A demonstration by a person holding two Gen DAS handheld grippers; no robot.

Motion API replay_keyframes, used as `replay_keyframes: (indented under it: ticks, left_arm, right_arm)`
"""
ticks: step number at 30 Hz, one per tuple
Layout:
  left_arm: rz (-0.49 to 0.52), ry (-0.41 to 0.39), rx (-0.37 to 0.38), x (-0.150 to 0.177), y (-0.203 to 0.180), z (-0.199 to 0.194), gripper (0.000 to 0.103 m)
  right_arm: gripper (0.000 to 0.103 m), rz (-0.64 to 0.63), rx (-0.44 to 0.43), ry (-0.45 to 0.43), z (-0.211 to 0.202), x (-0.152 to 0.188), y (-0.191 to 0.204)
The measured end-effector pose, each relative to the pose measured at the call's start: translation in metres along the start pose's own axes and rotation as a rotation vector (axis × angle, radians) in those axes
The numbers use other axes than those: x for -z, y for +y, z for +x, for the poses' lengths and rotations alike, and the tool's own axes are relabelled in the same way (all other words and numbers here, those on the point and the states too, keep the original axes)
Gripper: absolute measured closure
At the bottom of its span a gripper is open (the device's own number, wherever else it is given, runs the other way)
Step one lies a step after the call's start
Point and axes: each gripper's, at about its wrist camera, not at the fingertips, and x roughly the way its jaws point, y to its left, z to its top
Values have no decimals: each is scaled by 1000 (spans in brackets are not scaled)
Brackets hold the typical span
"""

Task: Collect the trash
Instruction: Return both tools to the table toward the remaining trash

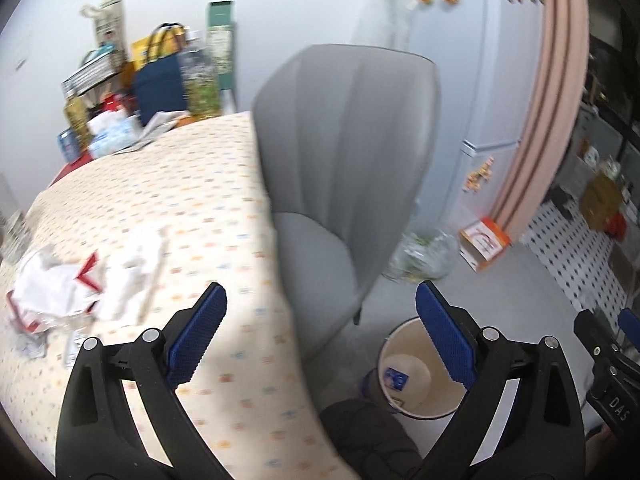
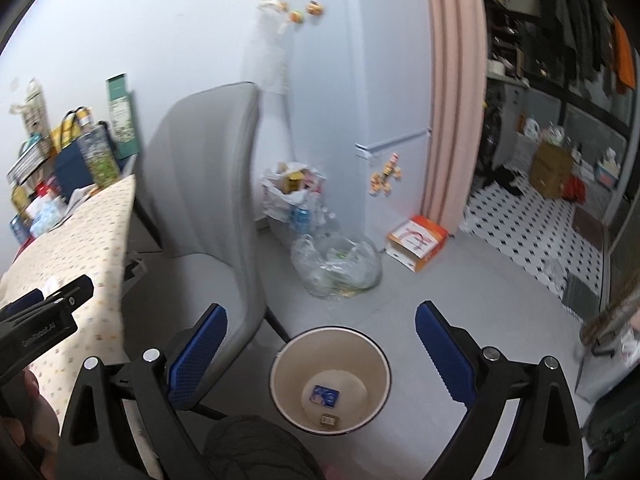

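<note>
Two scraps in bin (image 2: 330, 380); crumpled wrappers (image 1: 76, 284) left on bench (image 1: 192, 208). Left gripper (image 1: 320, 334), right gripper (image 2: 320, 354) both spread, empty.

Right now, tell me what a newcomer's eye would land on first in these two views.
First the grey chair, pushed up against the table with its dotted cloth. Next the round bin on the floor beside the chair, with a blue packet at its bottom. Then the crumpled white and red wrappers still lying on the table, left of the open left gripper.
</note>
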Motion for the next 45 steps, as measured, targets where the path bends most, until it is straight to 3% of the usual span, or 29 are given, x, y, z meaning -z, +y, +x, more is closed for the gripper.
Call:
replay_keyframes:
  ticks: [11,21,35,45]
  left_arm:
    - [-131,-62,-136,15,95,-41,9]
    - [-248,-105,-202,43,172,-81,9]
    - [-360,-125,-273,79,243,-113,9]
    - [-421,-115,-311,99,287,-120,9]
  right_arm:
    - [8,-150,-81,-65,-47,9,93]
    - [8,-253,-179,-92,-84,24,166]
    - [8,-346,-268,-94,-114,45,229]
    - [15,-409,-330,-66,-116,62,269]
